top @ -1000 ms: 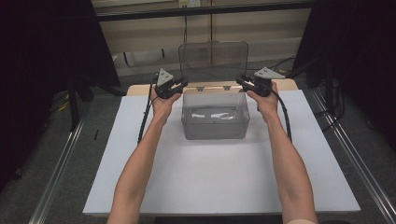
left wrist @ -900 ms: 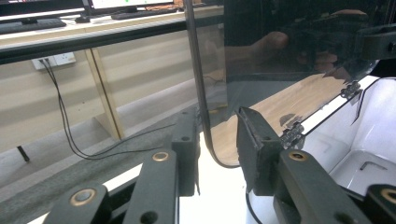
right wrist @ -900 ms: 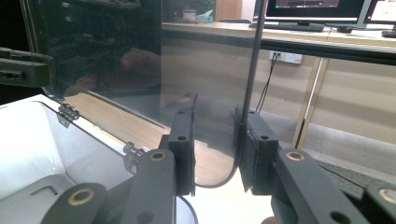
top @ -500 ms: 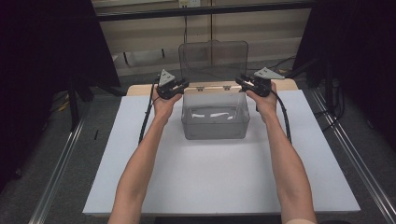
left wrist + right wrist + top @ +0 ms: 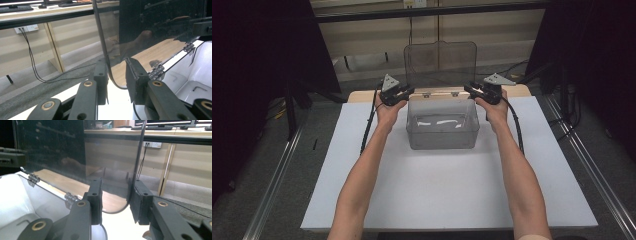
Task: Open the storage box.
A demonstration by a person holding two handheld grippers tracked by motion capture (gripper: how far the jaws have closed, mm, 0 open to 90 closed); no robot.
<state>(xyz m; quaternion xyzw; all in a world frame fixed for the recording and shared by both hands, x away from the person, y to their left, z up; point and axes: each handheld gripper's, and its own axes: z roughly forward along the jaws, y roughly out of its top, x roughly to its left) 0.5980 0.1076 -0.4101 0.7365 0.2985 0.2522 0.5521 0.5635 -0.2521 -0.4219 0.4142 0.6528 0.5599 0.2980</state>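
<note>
Attention is drawn to the lid [image 5: 440,62], a smoky see-through plastic panel with rounded corners and a raised rim, which is stood upright on its hinges [image 5: 426,94] at the far edge of the box [image 5: 442,132]. The box itself, a clear rectangular tub with soft corners, is set open towards the far end of the matt white board [image 5: 437,195]. The lid's long axis is laid across the table, from one hand to the other, and each lower corner is met by a claw from the outside: the left gripper [image 5: 408,92] at the left corner, the right gripper [image 5: 470,89] at the right, neither nearer than the other. In the left gripper view the curved rim of the corner is seen threaded between the black jaws, and that claw is judged to be clamped on it. In the right gripper view the rim is seen lying against one pad while a gap is left at the other; those jaws have just been opening with the corner between them, so that hold is read as loosened. Whatever comes next is likely to be governed by the hinge line: the panel can only be swung about that far edge, towards the person and down over the tub, and an even pull from both corners would be called for.
</note>
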